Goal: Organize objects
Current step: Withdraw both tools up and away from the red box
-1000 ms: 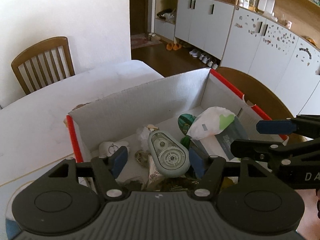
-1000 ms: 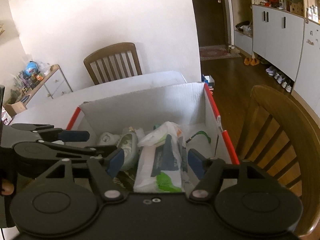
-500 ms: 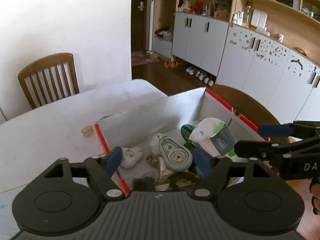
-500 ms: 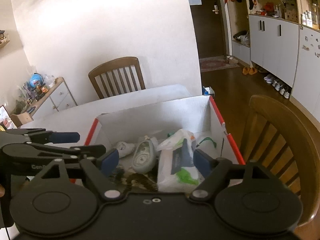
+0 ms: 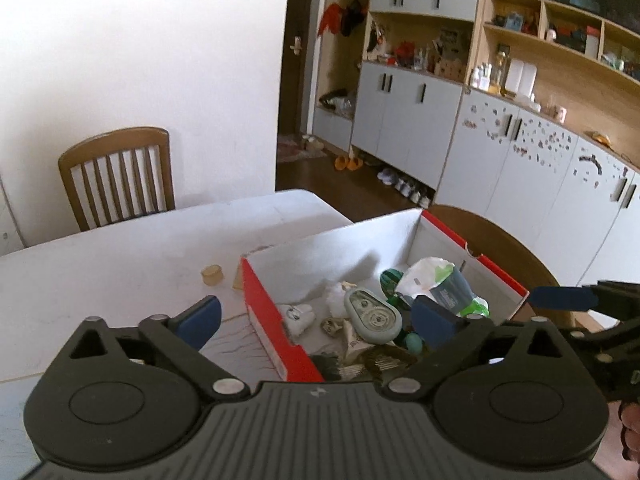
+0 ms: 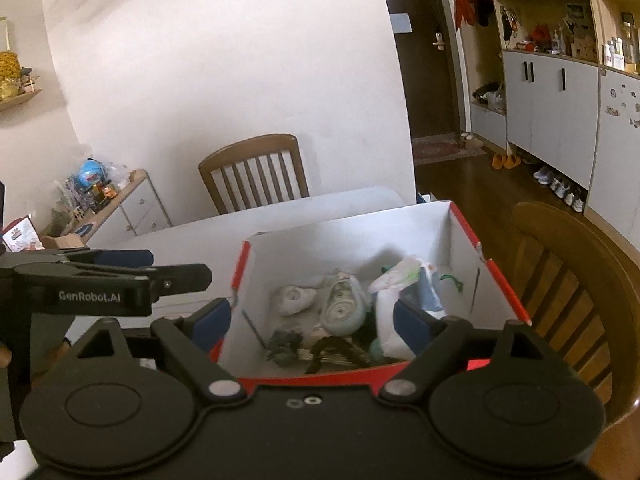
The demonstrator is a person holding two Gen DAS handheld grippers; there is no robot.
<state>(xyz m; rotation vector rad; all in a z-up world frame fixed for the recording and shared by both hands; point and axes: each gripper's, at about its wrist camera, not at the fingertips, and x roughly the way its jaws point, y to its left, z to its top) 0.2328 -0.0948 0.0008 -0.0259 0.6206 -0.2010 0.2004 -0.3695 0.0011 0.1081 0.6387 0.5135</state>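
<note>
The left tongs (image 5: pixel 316 316) were wide apart and still opening, with nothing pinched between them. They hung above the near left edge of the box (image 5: pixel 264 304), and one blue pad (image 5: pixel 202 316) was out over the white counter (image 5: pixel 120 260). The right tongs (image 6: pixel 312 318) were also apart and opening, and they held nothing. They hung over the near end of the box (image 6: pixel 344 232).

The box sat on the counter with a red rim and white walls. Inside lay a green tape roller (image 5: pixel 372 316), a white wipes pack (image 5: pixel 436 284), a small white toy (image 5: pixel 296 316) and some other little things too small to name. A small tan cap (image 5: pixel 212 275) lay on the counter just beside the box.

A second before, both tongs were lower and closer in, with the tape roller between the left pads and the wipes pack between the right pads. Now both tongs were higher and farther back, and both things lay loose in the box.
</note>
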